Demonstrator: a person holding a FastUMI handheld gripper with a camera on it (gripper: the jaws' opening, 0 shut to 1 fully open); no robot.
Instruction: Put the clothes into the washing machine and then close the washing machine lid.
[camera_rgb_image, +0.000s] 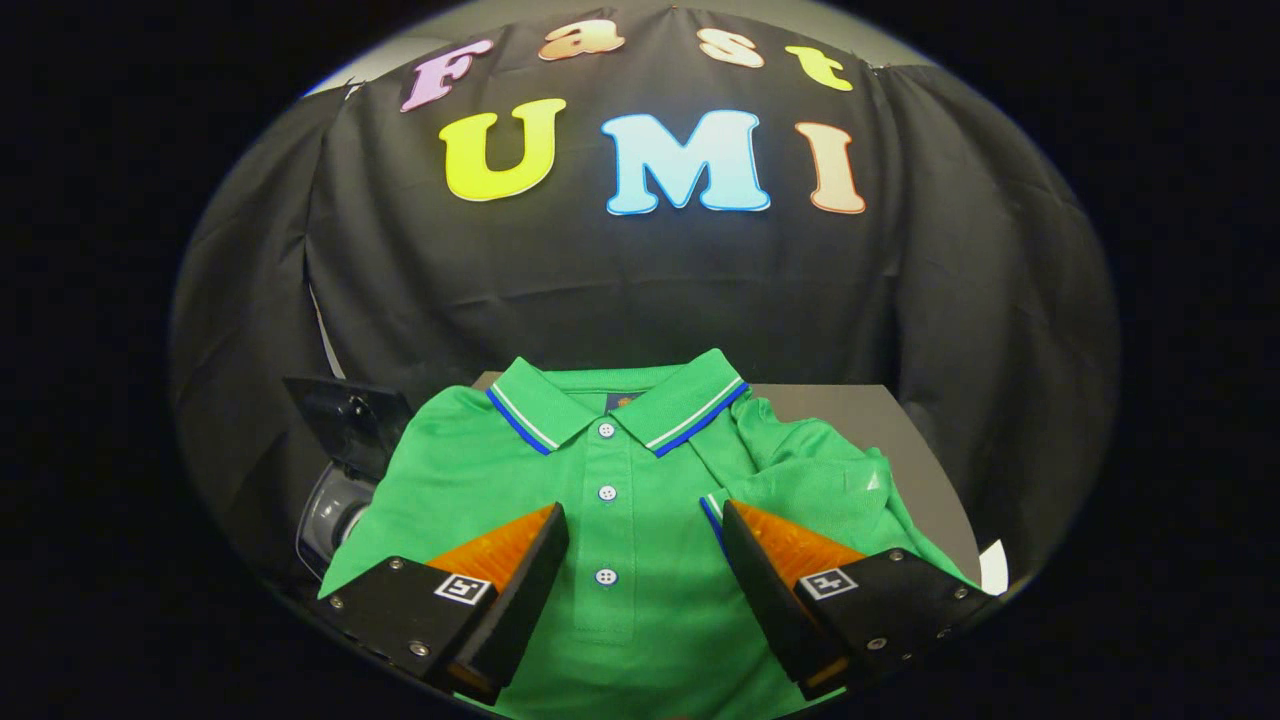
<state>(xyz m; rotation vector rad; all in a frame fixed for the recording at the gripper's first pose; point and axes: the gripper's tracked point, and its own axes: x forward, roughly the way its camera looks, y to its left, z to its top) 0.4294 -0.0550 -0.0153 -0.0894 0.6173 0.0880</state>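
Observation:
A green polo shirt (600, 470) with a blue and white striped collar lies spread on a grey table (880, 430), collar away from me. Its button placket runs between my fingers. My gripper (645, 520) hovers over the shirt's chest, open, with the fabric below the gap and nothing pressed between the fingers. To the left of the shirt, lower than the table top, I see the washing machine (335, 500) with its dark lid (345, 415) raised. A sleeve is bunched up beyond the right finger.
The black cloth wall hangs close behind the table. A small white object (993, 568) sits at the table's right near edge. Bare grey table shows to the right of the shirt.

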